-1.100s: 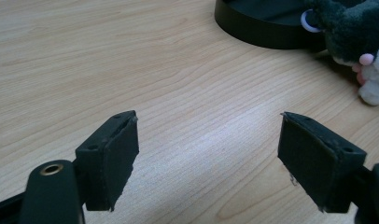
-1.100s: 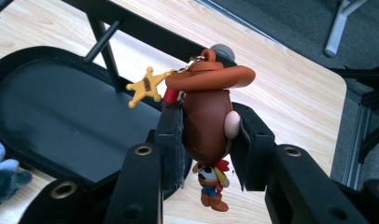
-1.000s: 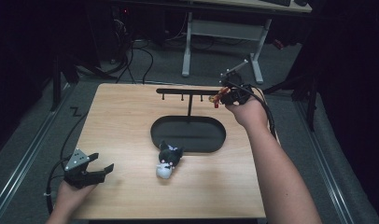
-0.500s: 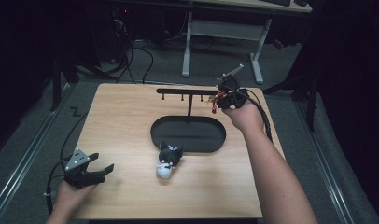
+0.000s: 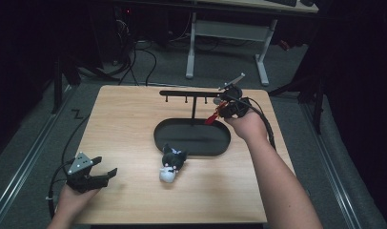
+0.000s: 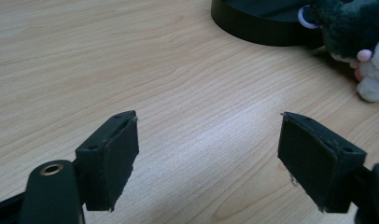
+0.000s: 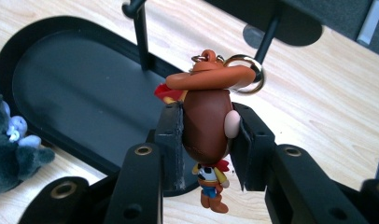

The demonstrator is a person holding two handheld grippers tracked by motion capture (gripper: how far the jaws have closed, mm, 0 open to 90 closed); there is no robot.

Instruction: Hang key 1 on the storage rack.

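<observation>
The right tongs (image 7: 206,135) are clamped on a brown toy keychain (image 7: 207,122), its metal ring (image 7: 246,73) sticking out above the jaws beside the black rack (image 5: 191,95) and over the far right end of the oval tray (image 5: 191,145). The left tongs (image 6: 211,158) stand wide apart with nothing between them, low over the bare bench (image 6: 178,93). A plush toy (image 5: 171,164) lies ahead and to the right of them, touching the tray's near rim.
</observation>
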